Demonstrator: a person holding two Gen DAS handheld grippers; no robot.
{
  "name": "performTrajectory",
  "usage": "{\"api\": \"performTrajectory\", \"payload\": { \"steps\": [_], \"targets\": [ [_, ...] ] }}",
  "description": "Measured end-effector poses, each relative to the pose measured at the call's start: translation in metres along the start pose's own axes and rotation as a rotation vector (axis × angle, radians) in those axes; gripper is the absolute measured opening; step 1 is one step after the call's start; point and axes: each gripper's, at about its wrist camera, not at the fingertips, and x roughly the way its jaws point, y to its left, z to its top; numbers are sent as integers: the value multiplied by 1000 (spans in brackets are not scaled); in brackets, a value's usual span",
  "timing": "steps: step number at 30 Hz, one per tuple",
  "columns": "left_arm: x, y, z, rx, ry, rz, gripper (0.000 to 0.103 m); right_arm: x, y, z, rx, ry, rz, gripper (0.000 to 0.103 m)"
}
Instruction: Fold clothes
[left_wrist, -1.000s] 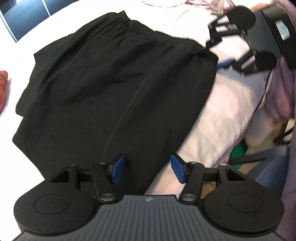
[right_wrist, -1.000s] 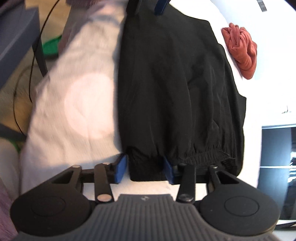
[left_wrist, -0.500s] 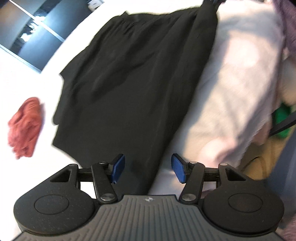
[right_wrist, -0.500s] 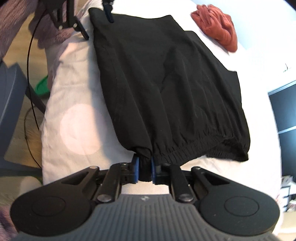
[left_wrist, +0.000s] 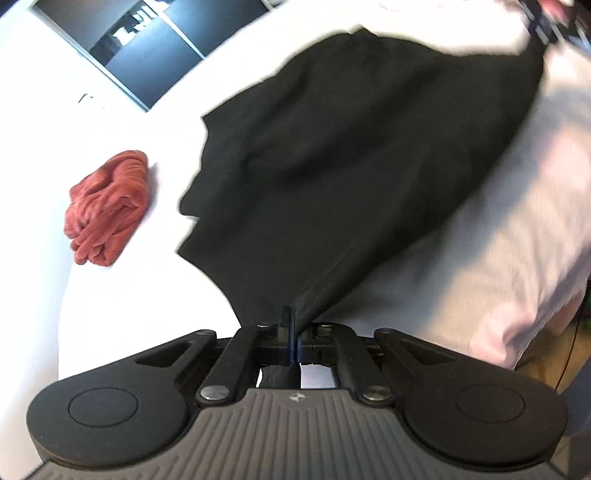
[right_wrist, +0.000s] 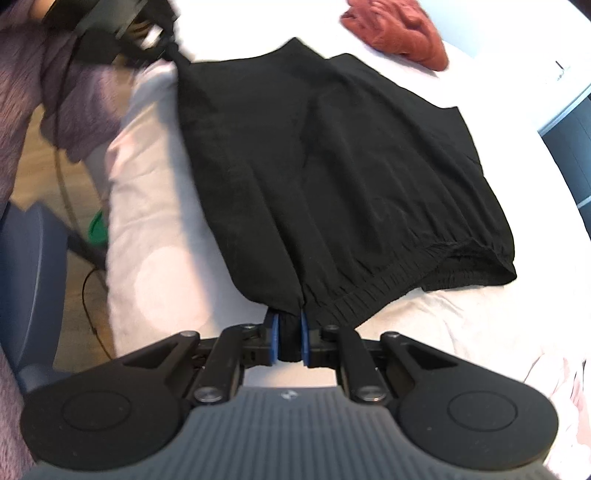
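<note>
My left gripper (left_wrist: 293, 332) jaws pinch one corner of the black shorts (left_wrist: 351, 177); my right gripper (right_wrist: 287, 338) jaws pinch the waistband corner.

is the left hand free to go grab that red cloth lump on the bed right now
Probably not yet. The left tongs are shut on a corner of the black shorts, so they would have to let go first. The red cloth itself lies uncovered beside the shorts, with nothing over it.
</note>
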Motion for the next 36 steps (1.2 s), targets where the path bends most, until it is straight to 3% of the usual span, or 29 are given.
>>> {"api": "performTrajectory", "payload": {
  "steps": [3, 12, 16, 19, 27, 32, 36],
  "targets": [
    [-19, 25, 5, -38, -14, -18, 0, -11, 9, 3, -18, -2, 42, 12],
    [-69, 46, 2, 52, -24, -87, 0, -40, 45, 8, 16, 58, 167, 12],
    [-71, 56, 8, 33, -39, -73, 0, -48, 39, 7, 85, 23, 149, 12],
    [-69, 77, 22, -38, -67, -67, 0, -59, 19, 8, 170, -28, 132, 12],
    [-36, 132, 86, -122, -118, -79, 0, -81, -45, 14, 385, -169, 67, 12],
    [12, 153, 140, -75, -127, -68, 0, -88, -92, 13, 511, -245, 4, 13],
    [61, 162, 190, -10, -126, -57, 0, -74, -137, 6, 614, -257, -18, 13]
  ]
}}
